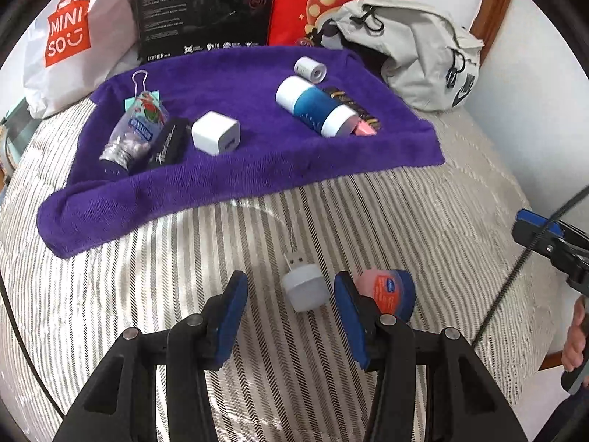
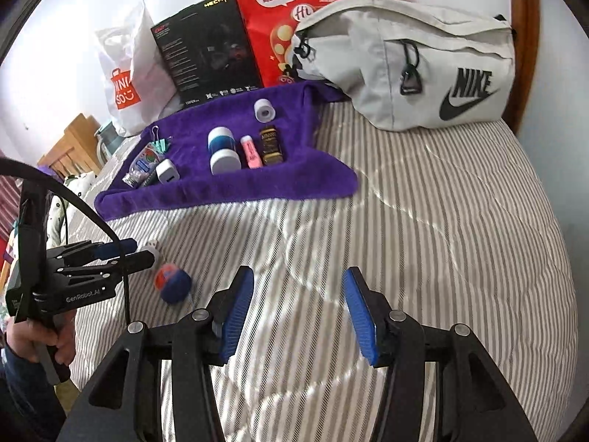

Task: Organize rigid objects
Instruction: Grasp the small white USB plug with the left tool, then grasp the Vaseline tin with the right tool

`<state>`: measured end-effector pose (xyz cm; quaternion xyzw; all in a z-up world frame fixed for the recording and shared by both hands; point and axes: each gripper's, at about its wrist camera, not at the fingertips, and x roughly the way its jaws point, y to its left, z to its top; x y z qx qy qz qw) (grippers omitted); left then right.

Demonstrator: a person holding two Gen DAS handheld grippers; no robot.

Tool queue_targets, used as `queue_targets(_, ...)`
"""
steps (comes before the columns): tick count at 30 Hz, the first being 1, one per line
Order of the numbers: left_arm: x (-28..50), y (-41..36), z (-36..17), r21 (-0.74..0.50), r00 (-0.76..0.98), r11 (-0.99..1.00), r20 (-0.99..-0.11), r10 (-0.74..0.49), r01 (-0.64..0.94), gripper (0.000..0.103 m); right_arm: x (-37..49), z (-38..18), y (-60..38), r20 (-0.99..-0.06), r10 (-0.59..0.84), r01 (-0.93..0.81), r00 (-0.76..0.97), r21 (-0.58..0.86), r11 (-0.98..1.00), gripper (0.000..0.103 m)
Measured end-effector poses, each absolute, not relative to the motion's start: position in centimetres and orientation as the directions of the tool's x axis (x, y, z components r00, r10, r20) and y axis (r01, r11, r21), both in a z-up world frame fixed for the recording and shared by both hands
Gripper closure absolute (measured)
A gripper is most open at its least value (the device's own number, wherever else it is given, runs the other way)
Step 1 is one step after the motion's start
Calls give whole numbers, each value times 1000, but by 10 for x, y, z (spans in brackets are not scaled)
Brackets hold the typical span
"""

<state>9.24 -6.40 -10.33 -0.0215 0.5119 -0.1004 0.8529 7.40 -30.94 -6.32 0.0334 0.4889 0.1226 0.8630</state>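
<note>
The striped bed [image 1: 368,199] fills both views, and the purple towel [image 1: 257,154] spread across the upper middle of each frame seems to serve as the sorting ground, since most small items already lie on it in loose rows. Behind it, along the top edge, the grey backpack [image 2: 405,62], red bag [image 2: 305,11], black box [image 1: 206,7] and white shopping bag [image 1: 73,40] lean against the wall, apparently just backdrop. On the towel, the blue-and-white bottle [image 1: 316,108] lies on its side beside a pink tube [image 2: 251,151] and a dark bar [image 2: 271,145], with the white charger cube [image 1: 215,133] to the left. Off the towel, in the lower middle of the left wrist view, the small white USB light [image 1: 303,289] rests on the bare bed, plug pointing away; its pale rounded body looks hard and easy to pinch. The left tongs [image 1: 291,316] are spread wide just short of it, likely lining up a grasp. Just right, touching nothing else, sits the little blue-lidded jar [image 1: 390,291]. The right tongs [image 2: 298,309] are also spread, empty, over bare bed.
</note>
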Motion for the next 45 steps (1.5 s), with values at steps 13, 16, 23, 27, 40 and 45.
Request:
queue_targets(13, 100, -75, -107, -94, 458, 979, -873, -167, 179, 75, 74, -78, -292, -856, 265, -219, 444, 183, 959, 52)
queue_targets(16, 100, -77, -107, -82, 459, 977, -873, -165, 195, 76, 74, -79, -284, -854, 281, -238, 438, 192, 952, 52)
queue_targets(23, 97, -52, -107, -69, 464, 985, -875, -136, 159, 76, 76, -79, -253, -843, 345, -329, 412, 215, 919, 52)
queue_targets(27, 95, -27, -108, -64, 468, 992, -877, -108, 110, 76, 77, -87, -230, -848, 382, -397, 368, 228, 889, 52)
queue_targets(40, 90, -6, -109, -81, 473, 993, -874, -111, 82, 76, 79, -113, -188, -864, 386, -543, 323, 165, 823, 52)
queue_targets(45, 89, -5, -109, -95, 477, 992, -870, -121, 78, 76, 88, -115, -173, -864, 370, -579, 340, 118, 807, 52)
